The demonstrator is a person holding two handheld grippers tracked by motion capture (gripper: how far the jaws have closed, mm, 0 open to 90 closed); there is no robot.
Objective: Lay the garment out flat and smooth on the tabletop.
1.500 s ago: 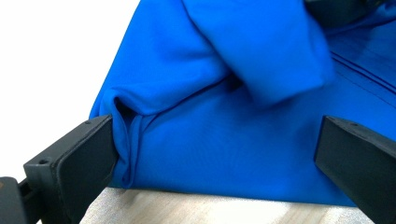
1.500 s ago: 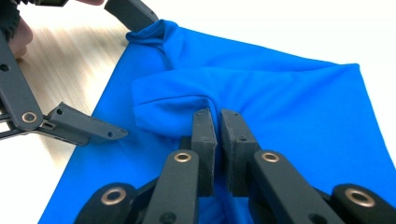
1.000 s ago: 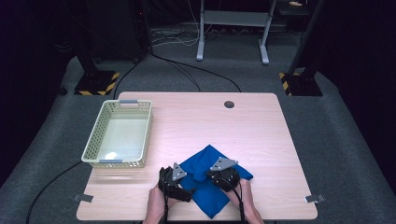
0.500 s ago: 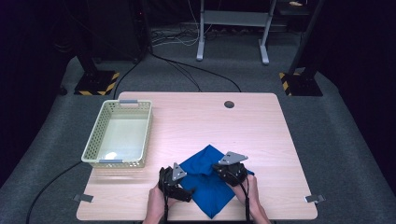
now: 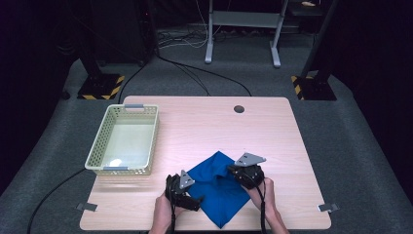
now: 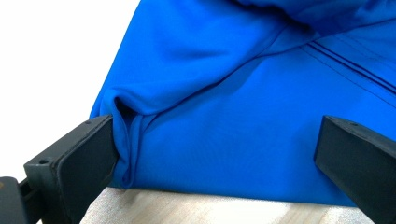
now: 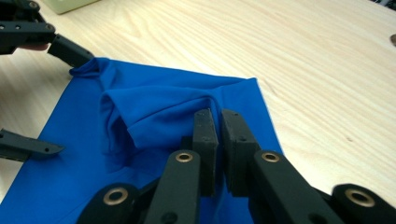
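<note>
Blue cloth (image 5: 216, 187) lies on the tabletop (image 5: 204, 126), right of the basket (image 5: 124, 140). Right hand-held gripper (image 7: 218, 140) clenched on a cloth fold; left hand-held gripper (image 6: 215, 154) released, straddling the cloth's edge.

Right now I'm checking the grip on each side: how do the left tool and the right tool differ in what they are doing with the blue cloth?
The left tool has its jaws wide apart, spanning the edge of the blue cloth; the right tool has its jaws shut together, pinching a fold. The left tool lies low at the cloth's near-left edge; the right tool has a raised ridge of cloth at its jaws. Both touch the same cloth on the wooden table.
</note>
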